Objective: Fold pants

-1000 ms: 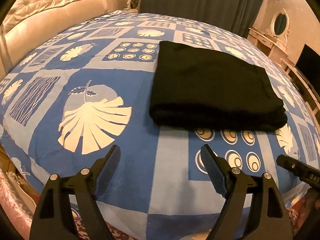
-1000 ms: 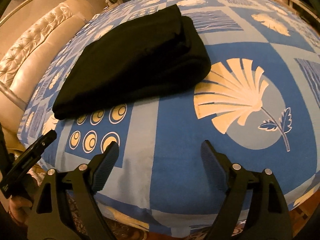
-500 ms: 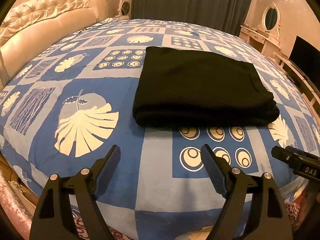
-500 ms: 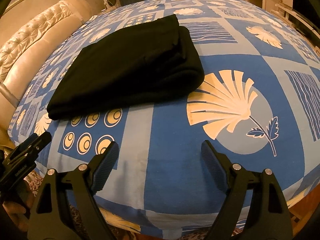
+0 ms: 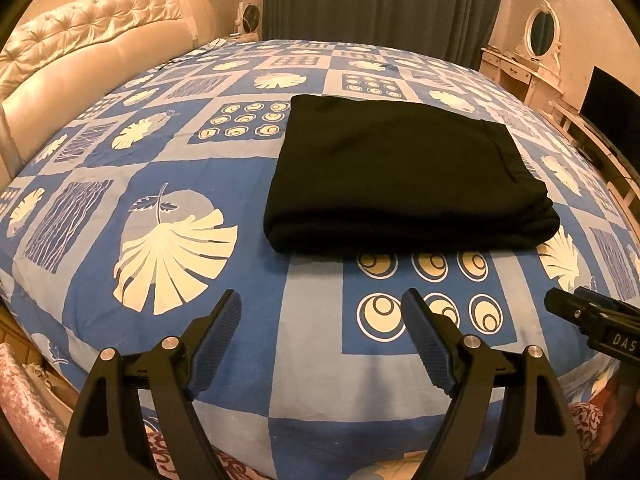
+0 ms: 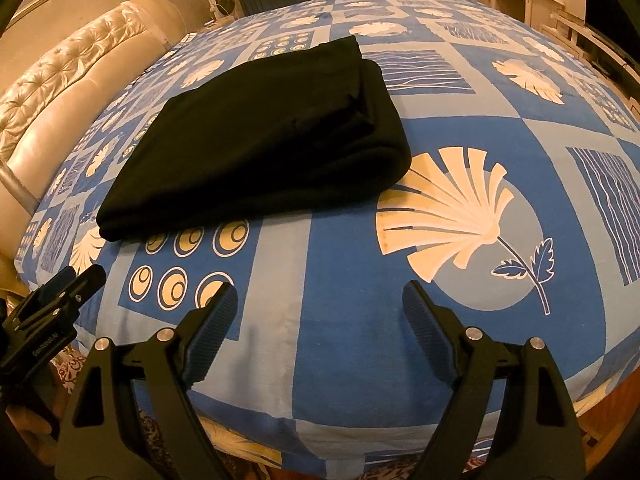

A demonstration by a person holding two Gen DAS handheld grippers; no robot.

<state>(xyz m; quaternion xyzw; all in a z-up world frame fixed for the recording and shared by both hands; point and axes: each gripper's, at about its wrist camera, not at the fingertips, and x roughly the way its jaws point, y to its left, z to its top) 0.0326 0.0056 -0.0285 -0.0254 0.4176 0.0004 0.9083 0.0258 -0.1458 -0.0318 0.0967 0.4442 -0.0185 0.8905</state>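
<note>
Bed: quilt (image 5: 168,184) in blue and cream squares fills both views; tufted headboard (image 5: 92,52) at ten o'clock, curtain (image 5: 380,0) at twelve, dressing table (image 5: 520,68) at two.

Pants: black pants (image 5: 400,176) lie on the quilt, stacked in a thick rectangle, at one o'clock in the left wrist view and at eleven o'clock (image 6: 260,140) in the right. Rounded fold faces the grippers; the layered side lies at three o'clock.

Left gripper: left gripper (image 5: 322,332) hovers over the near quilt, jaws spread wide, nothing between them, well short of the pants.

Right gripper: right gripper (image 6: 320,320) likewise gapes with nothing held, clear of the cloth.

Step in hand: folding looks finished, so the job now seems to be leaving the stack alone. Judged best: keep both tools above the quilt and away from the layered side, which a snagged finger could pull apart.

Change from a second ago: in the left view the pants sit further from the jaws and more of the room shows; the right view shows the bed a little more squarely. Both openings are unchanged.
</note>
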